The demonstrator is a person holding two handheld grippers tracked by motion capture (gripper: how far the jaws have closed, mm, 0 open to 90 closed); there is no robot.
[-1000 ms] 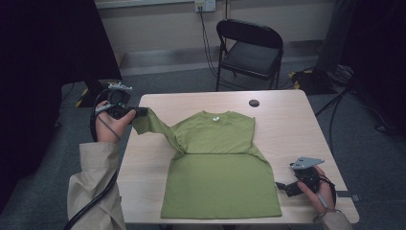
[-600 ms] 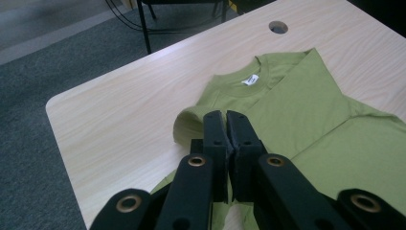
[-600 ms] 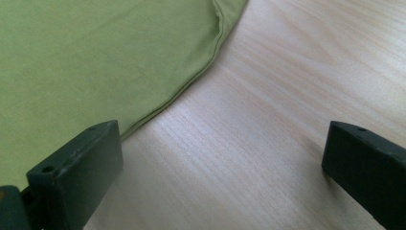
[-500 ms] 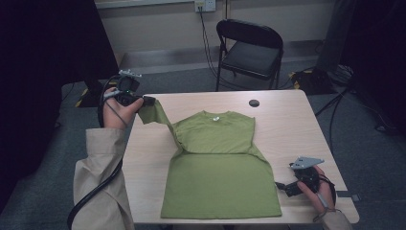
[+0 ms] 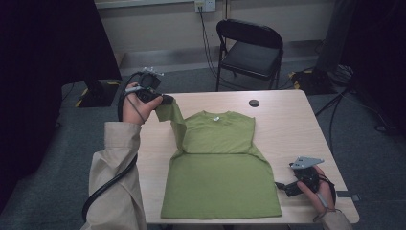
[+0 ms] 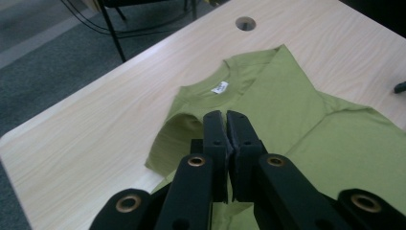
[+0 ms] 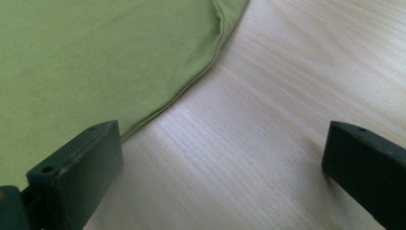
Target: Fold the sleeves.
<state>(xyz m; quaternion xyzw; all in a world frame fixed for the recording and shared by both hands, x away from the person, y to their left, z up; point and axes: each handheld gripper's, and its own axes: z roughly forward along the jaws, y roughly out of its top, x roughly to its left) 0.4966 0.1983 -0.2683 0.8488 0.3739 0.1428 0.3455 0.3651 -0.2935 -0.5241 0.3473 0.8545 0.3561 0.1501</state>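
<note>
While the shirt (image 5: 218, 167) lies flat on the table (image 5: 287, 129), its body spread toward the near edge, 1 sleeve (image 5: 173, 117) is held up off the wood at the far left corner by the left gripper (image 5: 165, 99) — jaws clamped on the cloth, as is seen in the left gripper view, where the sleeve (image 6: 174, 136) arches up toward the closed pads. The fabric is judged light, limp and prone to slide and wrinkle; a hem or sleeve edge is thought the best place to be pinched. The left forearm is stretched forward, the hand raised just above the tabletop. The right gripper (image 5: 292, 187) is rested on the table just beside the shirt's right hem (image 7: 191, 81) — jaws spread wide, nothing between them.
</note>
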